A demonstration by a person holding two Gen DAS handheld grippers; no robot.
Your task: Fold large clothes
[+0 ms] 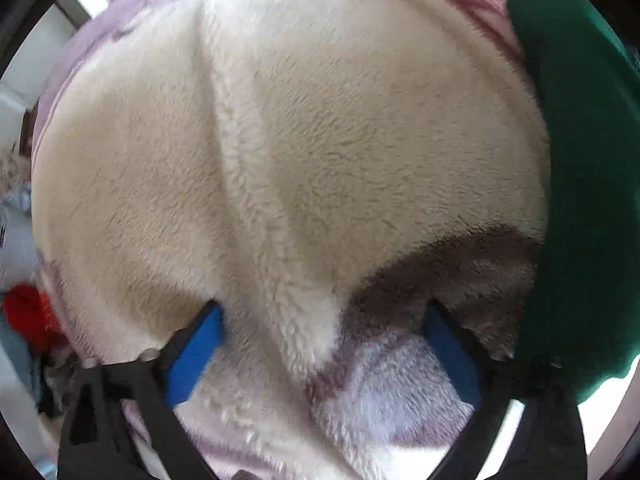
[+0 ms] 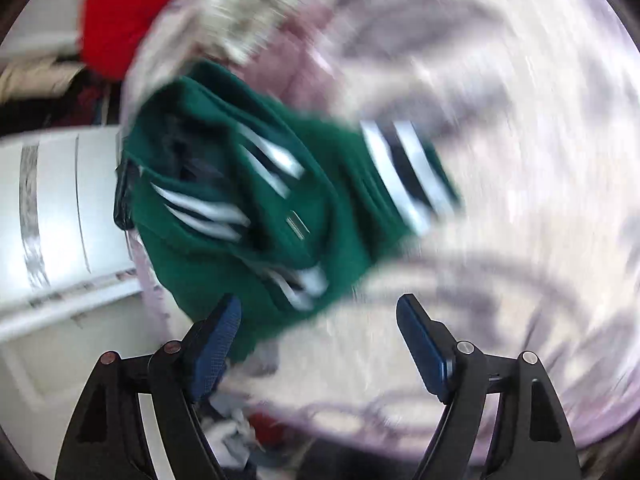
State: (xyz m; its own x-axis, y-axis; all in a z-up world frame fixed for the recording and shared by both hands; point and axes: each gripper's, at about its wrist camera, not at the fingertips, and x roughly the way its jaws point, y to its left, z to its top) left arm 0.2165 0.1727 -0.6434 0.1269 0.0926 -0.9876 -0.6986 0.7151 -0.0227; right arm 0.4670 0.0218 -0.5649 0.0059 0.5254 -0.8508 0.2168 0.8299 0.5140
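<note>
I see bright, soft daylight in both views. Left view mostly sharp, with one dark shadow low on the cream fleece [image 1: 288, 140]. Right view badly motion-smeared; fisheye edges bend and blacken.

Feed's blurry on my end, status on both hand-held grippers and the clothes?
Left hand-held gripper open, over cream fleece. Right hand-held gripper open, nothing held. Green striped garment crumpled on the blanket, unfolded.

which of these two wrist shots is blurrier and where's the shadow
Right wrist view: heavy motion smear over the green garment and the striped blanket. Left wrist view: mostly sharp, dark shadow on the cream fleece near the left gripper.
</note>
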